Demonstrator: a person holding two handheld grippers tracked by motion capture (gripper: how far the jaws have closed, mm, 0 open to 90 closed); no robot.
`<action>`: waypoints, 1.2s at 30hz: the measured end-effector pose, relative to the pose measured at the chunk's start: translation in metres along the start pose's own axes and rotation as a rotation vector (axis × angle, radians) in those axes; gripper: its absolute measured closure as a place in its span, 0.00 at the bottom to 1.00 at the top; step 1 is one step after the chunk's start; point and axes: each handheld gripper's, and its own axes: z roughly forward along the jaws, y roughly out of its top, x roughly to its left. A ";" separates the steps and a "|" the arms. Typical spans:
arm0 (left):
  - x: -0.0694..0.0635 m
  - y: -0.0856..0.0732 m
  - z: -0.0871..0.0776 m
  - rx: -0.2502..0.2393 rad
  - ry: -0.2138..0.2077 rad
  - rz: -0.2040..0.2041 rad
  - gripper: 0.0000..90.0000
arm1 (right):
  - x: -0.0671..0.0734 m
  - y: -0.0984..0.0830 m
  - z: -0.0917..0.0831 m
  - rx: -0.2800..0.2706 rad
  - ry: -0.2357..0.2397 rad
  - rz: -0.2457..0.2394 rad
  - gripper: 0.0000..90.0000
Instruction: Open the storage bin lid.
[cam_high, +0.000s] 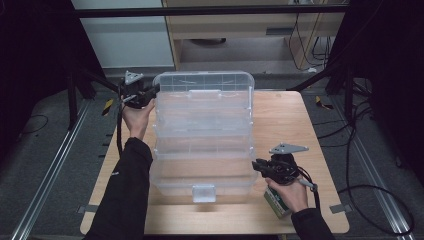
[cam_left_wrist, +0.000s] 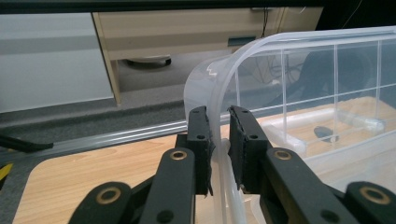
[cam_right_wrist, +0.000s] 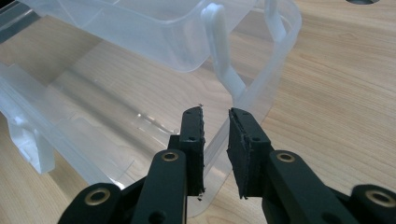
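Lab: floor rails (cam_high: 47, 172), loose cables (cam_high: 367, 192).

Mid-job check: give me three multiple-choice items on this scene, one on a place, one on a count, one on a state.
1. Where does the left gripper grip the clear plastic tiered storage box?
A. far left corner rim
B. front latch
C. near right corner

2. How many grippers touch the box?
A. none
B. one
C. two

3. How does the box stand?
A. shut and latched
B. opened out in stepped tiers
C. upside down

Answers:
1 A: the left gripper view shows the rim's curved corner between the pads.
2 C: the right gripper also straddles the bottom tray's wall.
3 B: the high view shows the trays stepped apart, the white front latch undone.
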 end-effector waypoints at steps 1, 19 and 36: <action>0.000 0.001 0.002 0.006 0.003 0.002 0.87 | 0.000 0.000 0.000 0.002 0.000 0.001 0.84; 0.004 0.002 0.025 0.057 0.020 -0.010 0.86 | 0.004 0.000 -0.001 0.010 -0.003 -0.011 0.84; 0.007 0.005 0.029 0.064 0.079 0.012 0.70 | 0.004 0.002 -0.001 0.023 -0.004 -0.016 0.85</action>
